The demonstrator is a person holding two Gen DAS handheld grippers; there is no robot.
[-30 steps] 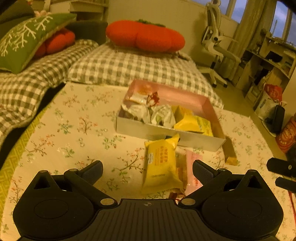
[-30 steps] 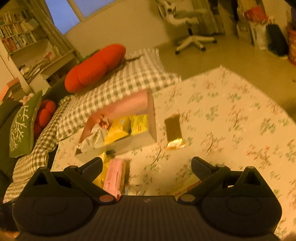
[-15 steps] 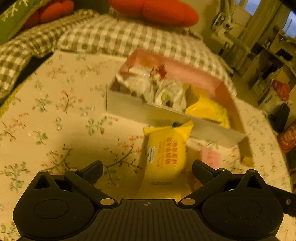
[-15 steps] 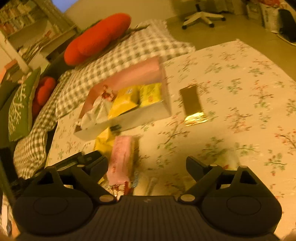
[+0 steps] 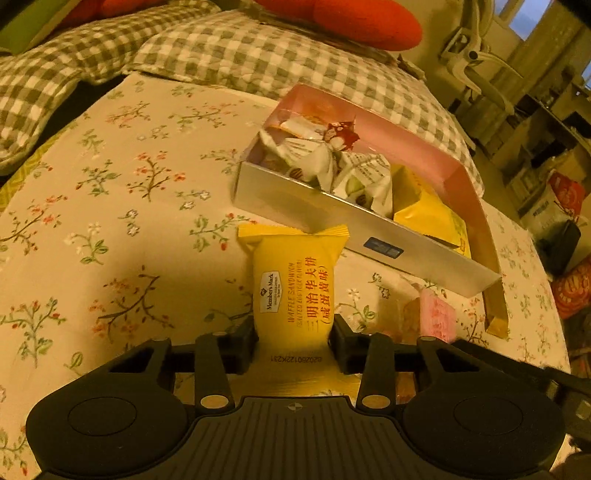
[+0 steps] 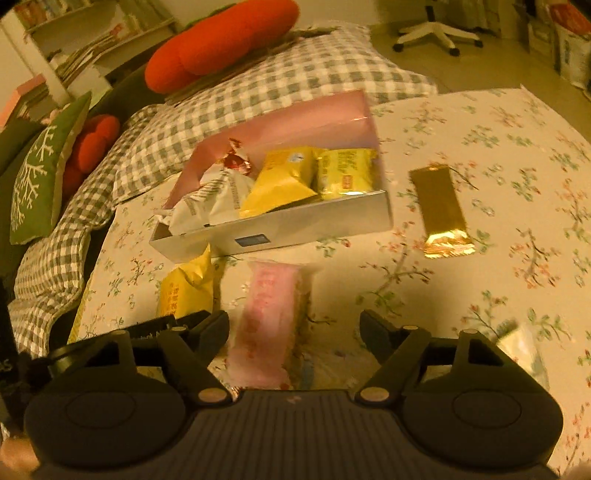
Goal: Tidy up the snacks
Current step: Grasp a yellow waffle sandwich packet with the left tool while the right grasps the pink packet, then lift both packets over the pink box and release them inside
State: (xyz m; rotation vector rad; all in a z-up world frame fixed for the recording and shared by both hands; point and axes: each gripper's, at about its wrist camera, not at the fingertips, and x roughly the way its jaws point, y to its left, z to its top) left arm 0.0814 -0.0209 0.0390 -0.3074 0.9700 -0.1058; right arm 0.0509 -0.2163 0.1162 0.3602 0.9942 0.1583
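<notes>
Left wrist view: left tongs (image 5: 294, 345) have just been closing and are now clamped on the yellow packet (image 5: 293, 291), one pad on each long side near its lower end. The packet lies lengthwise on the floral surface (image 5: 110, 221), its far crimped end touching the near wall of the box (image 5: 332, 218). The box is silver outside, pink inside, open at the top, and holds white wrappers (image 5: 332, 162) toward the left and yellow packs (image 5: 428, 214) toward the right. A pink packet (image 5: 437, 314) lies just right of the clamped one, near the box's right corner. Checked cushions (image 5: 258, 55) and a red pillow (image 5: 351, 18) sit beyond the surface. Right wrist view: right tongs (image 6: 294, 332) have just been closing but are apart; the pink packet (image 6: 269, 321) lies between them, close to the left finger (image 6: 210, 328), with a clear gap to the right finger, neither pad pressing on it. The yellow packet (image 6: 188, 291) is left of the pink one, with the dark tip of the left tongs at its near end. The box (image 6: 295, 221) stands just behind both packets. A gold wrapper (image 6: 439, 210) lies flat on the surface to the right of the box, apart from it. A pale packet (image 6: 524, 350) at the lower right is too blurred to identify.
</notes>
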